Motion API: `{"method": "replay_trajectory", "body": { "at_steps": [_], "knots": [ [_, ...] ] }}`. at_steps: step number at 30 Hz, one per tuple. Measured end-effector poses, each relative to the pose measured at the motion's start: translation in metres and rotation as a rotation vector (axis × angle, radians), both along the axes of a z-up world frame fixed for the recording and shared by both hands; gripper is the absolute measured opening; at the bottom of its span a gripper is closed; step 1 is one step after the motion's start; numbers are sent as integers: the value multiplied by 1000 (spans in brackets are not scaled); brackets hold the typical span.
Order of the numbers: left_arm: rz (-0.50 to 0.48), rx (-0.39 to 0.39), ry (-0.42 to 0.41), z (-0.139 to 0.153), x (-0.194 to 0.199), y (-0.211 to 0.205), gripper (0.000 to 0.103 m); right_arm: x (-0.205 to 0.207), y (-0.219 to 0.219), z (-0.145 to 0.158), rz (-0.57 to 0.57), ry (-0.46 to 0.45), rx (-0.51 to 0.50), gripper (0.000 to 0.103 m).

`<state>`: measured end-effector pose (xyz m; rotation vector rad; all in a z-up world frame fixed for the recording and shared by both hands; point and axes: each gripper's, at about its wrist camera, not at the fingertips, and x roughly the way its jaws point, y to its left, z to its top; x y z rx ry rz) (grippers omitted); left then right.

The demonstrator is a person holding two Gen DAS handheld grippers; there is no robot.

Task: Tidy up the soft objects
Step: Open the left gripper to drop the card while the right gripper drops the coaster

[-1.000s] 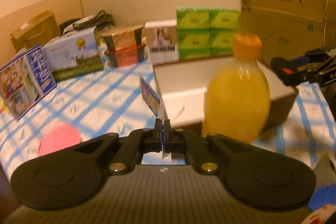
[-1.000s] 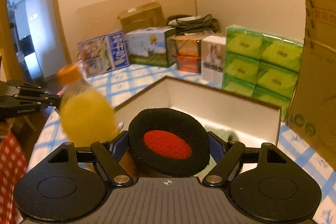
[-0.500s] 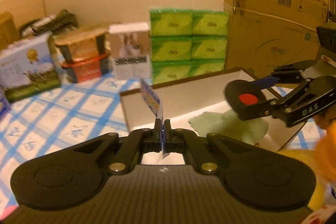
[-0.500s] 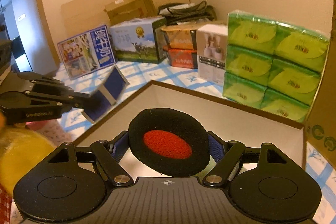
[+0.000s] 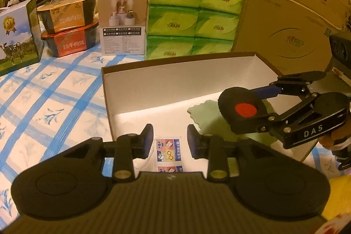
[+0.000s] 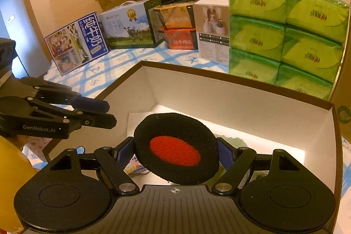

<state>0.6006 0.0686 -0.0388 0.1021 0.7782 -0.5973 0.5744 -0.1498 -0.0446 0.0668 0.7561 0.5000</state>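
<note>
Left tongs (image 5: pixel 169 142) just opened, empty, right tongs (image 6: pixel 175 154) gripping foam pad (image 6: pixel 175 147)

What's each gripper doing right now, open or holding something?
Left gripper: open, jaws just opened; the small packet lies below in the box.
Right gripper: shut on the black foam pad.

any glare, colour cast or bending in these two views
Left wrist view: warm yellow cast, box floor blown out white, carton edges bowed by the fisheye. Right wrist view: same cast, glare on the box floor, tissue packs curving near the frame edge.
</note>
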Motion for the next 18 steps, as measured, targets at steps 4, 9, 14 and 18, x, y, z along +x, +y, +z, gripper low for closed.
{"method": "replay_trajectory", "body": {
  "at_steps": [4,9,14,18],
  "knots": [
    [20,7,0,2,-3,3,32,1,-2,4,-36,-12,68,86],
    [44,8,-7,8,-8,9,32,-1,-6,14,-57,-28,86,89],
    [67,2,-15,15,-18,13,32,-12,-12,17,-52,-19,54,89],
    [120,-10,-19,22,-32,24,32,-29,-24,16,-58,-9,44,89]
  ]
}}
